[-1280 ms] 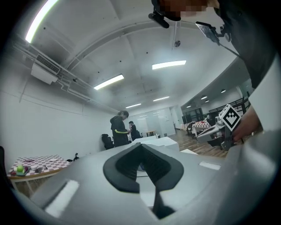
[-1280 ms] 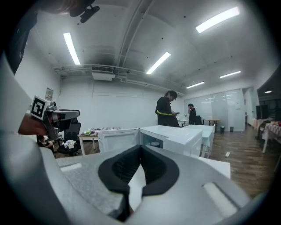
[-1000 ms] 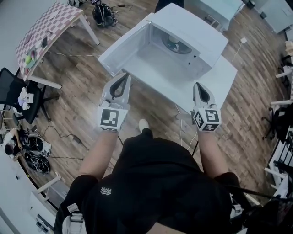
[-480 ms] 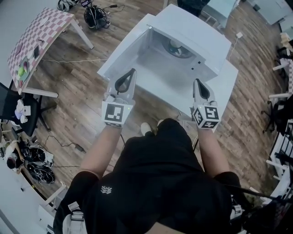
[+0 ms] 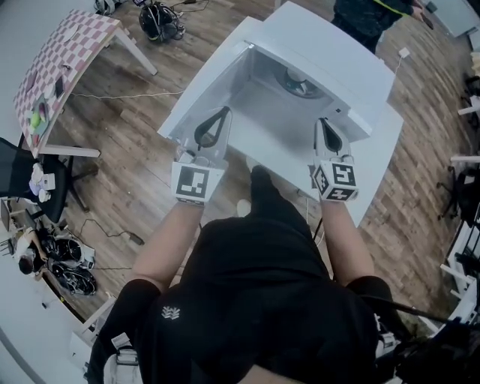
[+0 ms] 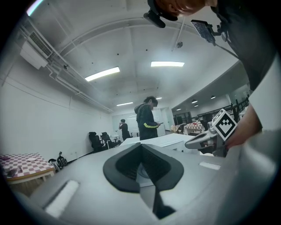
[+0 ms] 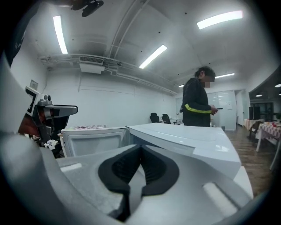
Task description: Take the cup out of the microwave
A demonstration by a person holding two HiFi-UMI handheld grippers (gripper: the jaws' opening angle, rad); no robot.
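The white microwave point(image 5: 322, 46) stands on a white table, its door point(image 5: 196, 88) swung out to the left. Inside, a pale cup point(image 5: 295, 75) sits on the dark turntable, partly hidden under the top panel. My left gripper point(image 5: 226, 111) is shut and empty, its tips at the front left of the opening, near the door. My right gripper point(image 5: 321, 120) is shut and empty, level with the microwave's front right corner. The left gripper view shows shut jaws point(image 6: 141, 145) with the microwave point(image 6: 162, 140) behind. The right gripper view shows shut jaws point(image 7: 140, 147), the door point(image 7: 90, 140) and top point(image 7: 184, 136).
A person in dark clothes point(image 5: 371, 19) stands just beyond the microwave. A checkered table point(image 5: 60, 52) and an office chair point(image 5: 19, 169) are at the left. The white table point(image 5: 375, 165) extends right of the microwave. Cables and gear lie on the wooden floor.
Both grippers have moved forward toward the microwave's opening, staying shut. The left one now reaches the door's hinge side, the right one the front right corner.
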